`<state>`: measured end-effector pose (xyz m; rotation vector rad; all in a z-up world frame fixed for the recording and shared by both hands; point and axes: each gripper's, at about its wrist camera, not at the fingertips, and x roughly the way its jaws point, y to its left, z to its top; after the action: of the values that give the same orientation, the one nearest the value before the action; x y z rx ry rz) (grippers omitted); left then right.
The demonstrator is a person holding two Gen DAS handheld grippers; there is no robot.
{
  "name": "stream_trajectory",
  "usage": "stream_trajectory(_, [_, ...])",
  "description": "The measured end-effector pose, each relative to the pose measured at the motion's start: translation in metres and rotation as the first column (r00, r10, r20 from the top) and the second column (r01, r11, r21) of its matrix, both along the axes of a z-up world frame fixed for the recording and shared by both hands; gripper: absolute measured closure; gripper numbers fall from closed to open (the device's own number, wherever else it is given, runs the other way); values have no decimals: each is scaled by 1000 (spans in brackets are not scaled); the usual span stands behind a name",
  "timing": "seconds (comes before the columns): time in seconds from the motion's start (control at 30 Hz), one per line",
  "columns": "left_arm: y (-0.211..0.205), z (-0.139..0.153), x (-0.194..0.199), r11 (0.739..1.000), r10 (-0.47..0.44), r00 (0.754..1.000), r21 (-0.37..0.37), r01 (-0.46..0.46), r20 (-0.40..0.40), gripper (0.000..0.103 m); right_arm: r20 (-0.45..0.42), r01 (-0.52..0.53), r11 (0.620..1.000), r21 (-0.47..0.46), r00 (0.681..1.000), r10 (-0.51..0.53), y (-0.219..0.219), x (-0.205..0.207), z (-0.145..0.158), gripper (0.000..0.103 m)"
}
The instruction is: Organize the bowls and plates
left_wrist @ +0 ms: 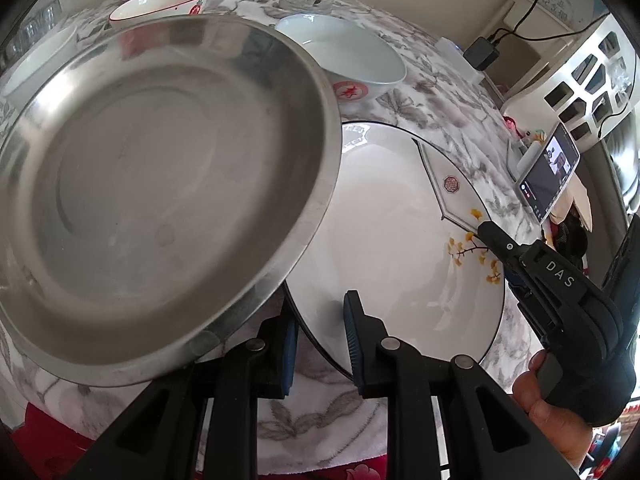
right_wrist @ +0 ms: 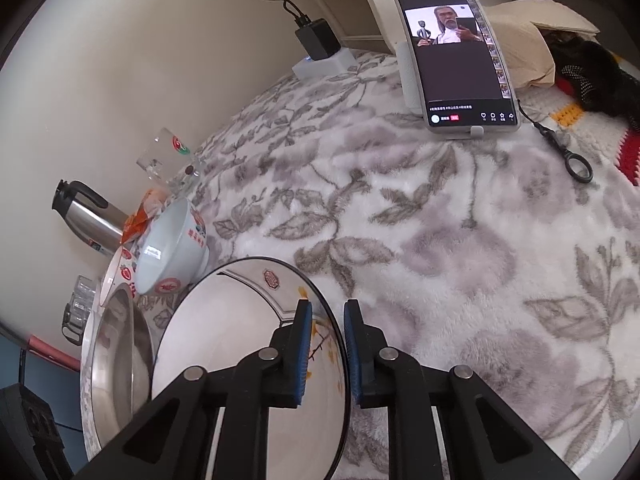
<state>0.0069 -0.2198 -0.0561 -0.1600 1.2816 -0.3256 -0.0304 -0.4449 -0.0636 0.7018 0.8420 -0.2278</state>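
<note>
**Left wrist view**
- Steel plate (left_wrist: 160, 184): fills the left of the view. Its rim crosses over the white plate (left_wrist: 392, 240) and hides part of the left finger of the left gripper (left_wrist: 320, 308).
- Left gripper: jaws part-way open and gripping nothing. Only the white plate's near rim and the flowered cloth (left_wrist: 440, 92) show in the gap.
- Right gripper (left_wrist: 486, 232): its tip sits on the far rim of the white plate, by the yellow leaf print, with a hand (left_wrist: 548, 396) behind it.
- Bowls: a pale bowl (left_wrist: 352, 56) lies just beyond the two plates, a red-rimmed bowl (left_wrist: 160, 4) is farther back, and the edge of a third shows at far left.

**Right wrist view**
- Right gripper: jaws drawn nearly together with the white plate's dark-lined rim between the blue pads. This reads as a pinch on the rim.
- White plate: lies on the cloth, and its far side overlaps the steel plate. Which plate lies on top cannot be told here.
- Phone (right_wrist: 460, 52): propped well clear, at the back.

**Handling note (judgement)**
- The step appears to be stacking the plates.
- Keep the pinch well down on the rim.
- Lift level so the glazed plate does not slip.
- Clear the steel rim before moving across.
- Use the free left gripper to steady the steel plate
</note>
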Motion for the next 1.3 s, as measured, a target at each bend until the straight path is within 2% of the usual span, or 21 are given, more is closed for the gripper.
stream_trajectory(0.13, [1, -6, 0, 1000, 3, 999, -14, -3, -32, 80, -11, 0, 1000, -6, 1000, 0, 0, 1, -2, 85])
stream_trajectory(0.63, [4, -11, 9, 998, 64, 998, -28, -63, 5, 80, -23, -17, 1000, 13, 1000, 17, 0, 7, -8, 83])
stream_trajectory(0.83, [-2, -5, 5, 999, 35, 999, 4, -36, 39, 80, -3, -10, 1000, 14, 1000, 10, -3, 0, -1, 85])
stream_trajectory(0.93, [-7, 4, -1, 1000, 7, 997, 10, -8, 78, 79, 11, -6, 1000, -12, 1000, 6, -6, -7, 6, 85])
stream_trajectory(1.07, [-15, 17, -5, 999, -38, 988, 31, 34, 147, 79, 28, 6, 1000, 0, 1000, -6, -12, -16, 9, 85])
stream_trajectory(1.3, [-20, 16, -9, 998, -66, 990, 13, 64, 127, 79, 44, 23, 1000, -21, 999, -22, -18, -27, 15, 85])
